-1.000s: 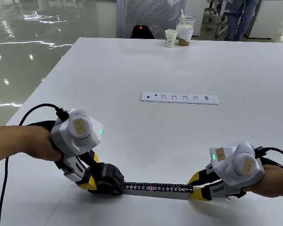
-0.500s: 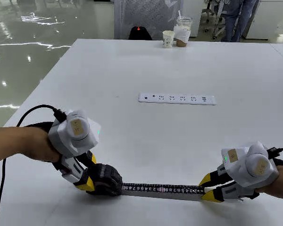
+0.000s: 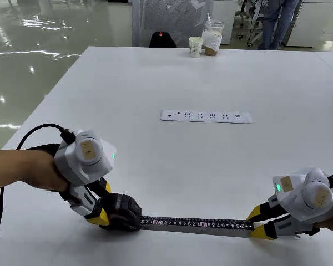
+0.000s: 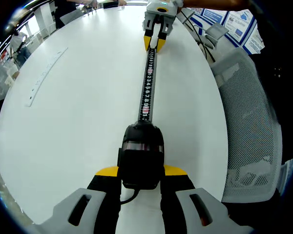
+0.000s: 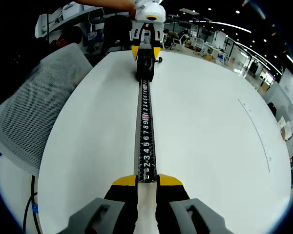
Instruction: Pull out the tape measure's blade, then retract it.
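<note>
Left gripper (image 3: 104, 214) clenched on the black tape measure case (image 3: 124, 210), right gripper (image 3: 257, 223) pinching the tip of the blade (image 3: 197, 224), drawn out flat along the near edge of the white table (image 3: 211, 72).

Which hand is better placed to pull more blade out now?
Right. The right tongs grip the blade at its tip; the left tongs clamp the case and only anchor it.

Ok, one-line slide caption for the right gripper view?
Right tool pinches the blade, stretched across the white table to the tape measure case in the left tool.
</note>
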Motion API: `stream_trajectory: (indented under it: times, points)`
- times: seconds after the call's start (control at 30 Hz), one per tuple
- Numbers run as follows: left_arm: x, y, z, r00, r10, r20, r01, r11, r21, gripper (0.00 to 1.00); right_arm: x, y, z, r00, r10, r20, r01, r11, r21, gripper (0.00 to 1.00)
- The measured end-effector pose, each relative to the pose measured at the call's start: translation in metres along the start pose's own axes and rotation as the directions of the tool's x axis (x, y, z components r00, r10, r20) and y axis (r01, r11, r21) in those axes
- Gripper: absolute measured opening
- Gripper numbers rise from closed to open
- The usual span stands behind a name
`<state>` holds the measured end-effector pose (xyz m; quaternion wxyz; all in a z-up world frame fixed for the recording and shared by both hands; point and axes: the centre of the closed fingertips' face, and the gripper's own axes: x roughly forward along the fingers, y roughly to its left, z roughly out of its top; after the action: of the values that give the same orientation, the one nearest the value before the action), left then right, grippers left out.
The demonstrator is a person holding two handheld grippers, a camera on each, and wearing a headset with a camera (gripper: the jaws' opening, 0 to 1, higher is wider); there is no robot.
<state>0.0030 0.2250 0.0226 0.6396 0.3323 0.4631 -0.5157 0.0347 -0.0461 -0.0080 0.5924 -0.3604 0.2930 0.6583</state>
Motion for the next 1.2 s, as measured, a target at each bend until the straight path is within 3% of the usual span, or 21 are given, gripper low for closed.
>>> stream_trajectory:
  times: [0.67, 1.2]
  points:
    - [-0.0007, -0.0014, 0.0009, 0.9998, 0.001, 0.02, -0.001, 1.0, -0.011, 0.25, 0.0044, 0.0012, -0.0032, 0.999, 0.014, -0.042, -0.014, 1.0, -0.014, 0.11]
    - [-0.001, -0.0005, 0.0012, 0.9999, 0.008, 0.012, -0.008, 1.0, -0.011, 0.26, 0.005, -0.0004, -0.0043, 0.9979, 0.028, -0.059, -0.028, 1.0, 0.004, 0.12]
